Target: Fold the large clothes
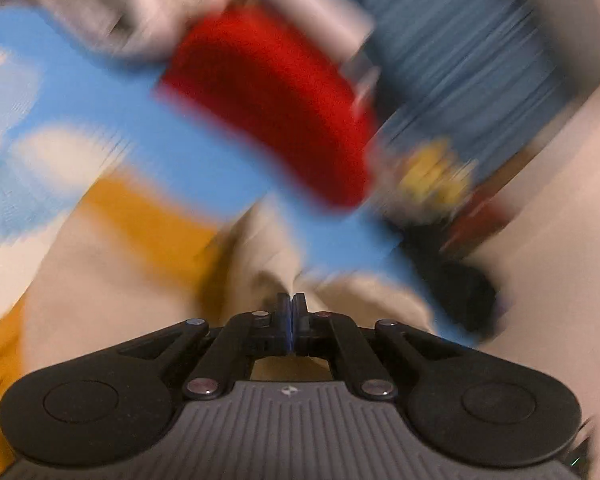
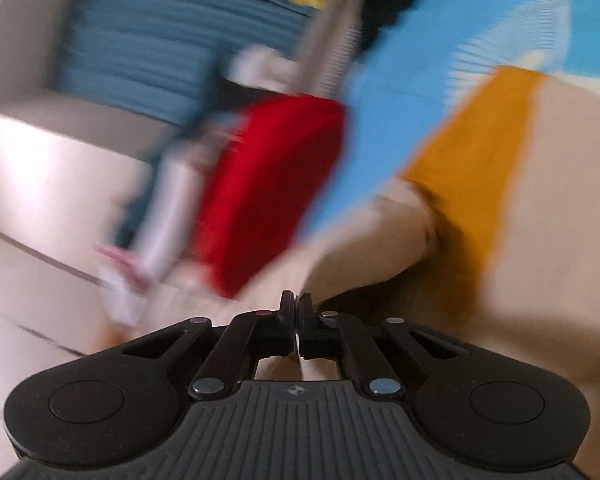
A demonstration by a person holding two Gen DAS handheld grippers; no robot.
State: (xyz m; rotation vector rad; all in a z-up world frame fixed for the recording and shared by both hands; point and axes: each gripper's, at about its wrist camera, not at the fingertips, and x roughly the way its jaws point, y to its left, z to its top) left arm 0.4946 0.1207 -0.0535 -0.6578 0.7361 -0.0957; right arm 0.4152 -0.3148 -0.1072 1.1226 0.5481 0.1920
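Both views are blurred by motion. A large cream garment (image 1: 100, 280) with a mustard yellow band (image 1: 156, 220) fills the lower part of the left wrist view. My left gripper (image 1: 291, 304) is shut on a fold of this cream cloth. In the right wrist view the same cream garment (image 2: 540, 280) with its mustard band (image 2: 472, 184) lies at the right. My right gripper (image 2: 296, 304) is shut on an edge of the cream cloth. The garment lies over a blue sheet with white shapes (image 1: 80, 92).
A red folded cloth (image 1: 268, 108) lies ahead beside white and grey clothes (image 1: 148, 8). A blue ribbed surface (image 1: 460, 48) and a yellow toy (image 1: 432, 176) stand behind. A white wall or ledge (image 2: 40, 168) is at left in the right wrist view.
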